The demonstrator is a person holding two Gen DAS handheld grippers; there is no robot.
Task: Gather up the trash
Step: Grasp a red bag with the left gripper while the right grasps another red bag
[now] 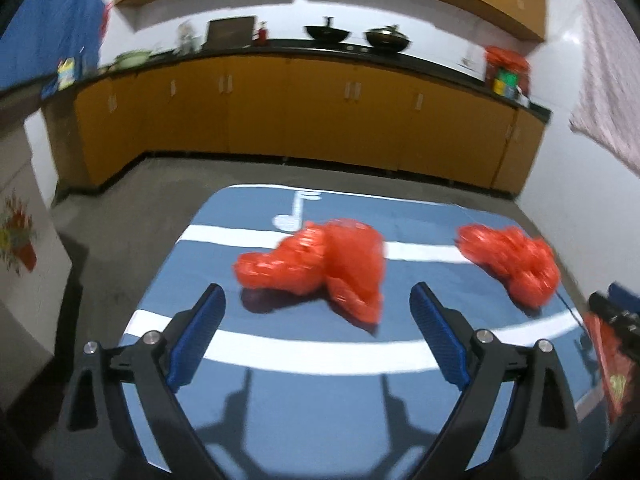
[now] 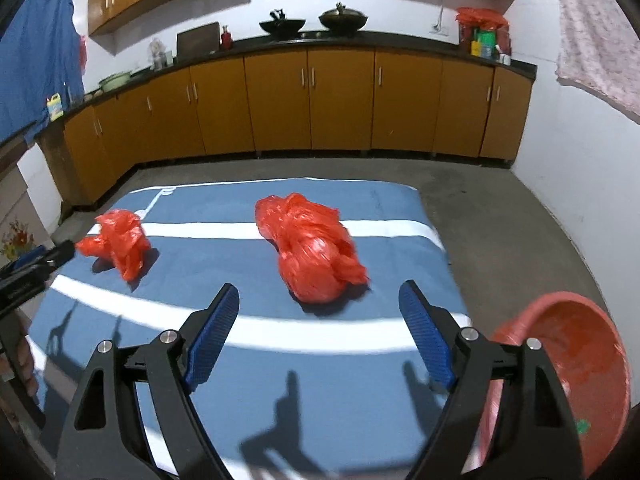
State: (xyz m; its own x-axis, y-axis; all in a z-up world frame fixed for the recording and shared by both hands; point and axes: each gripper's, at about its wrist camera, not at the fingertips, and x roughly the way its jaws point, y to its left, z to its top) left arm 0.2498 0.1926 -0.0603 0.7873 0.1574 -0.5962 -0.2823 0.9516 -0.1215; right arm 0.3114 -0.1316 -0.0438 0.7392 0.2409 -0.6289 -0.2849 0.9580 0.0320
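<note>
Two crumpled red plastic bags lie on a blue mat (image 1: pixel 320 400) with white stripes. In the left wrist view, the left bag (image 1: pixel 320 268) lies just ahead of my open, empty left gripper (image 1: pixel 318 300); the right bag (image 1: pixel 512 264) is further right. In the right wrist view, the right bag (image 2: pixel 312 248) lies just ahead of my open, empty right gripper (image 2: pixel 320 300), and the left bag (image 2: pixel 120 242) is at the left, near the left gripper's tip (image 2: pixel 60 252). A red plastic basin (image 2: pixel 580 380) stands at the mat's (image 2: pixel 340 400) right edge, beside the right gripper.
Orange kitchen cabinets (image 2: pixel 320 100) under a black counter run along the far wall and left side. Woks (image 2: pixel 344 18) and bottles stand on the counter. Grey concrete floor (image 2: pixel 500 208) surrounds the mat. A white wall (image 2: pixel 580 140) is at the right.
</note>
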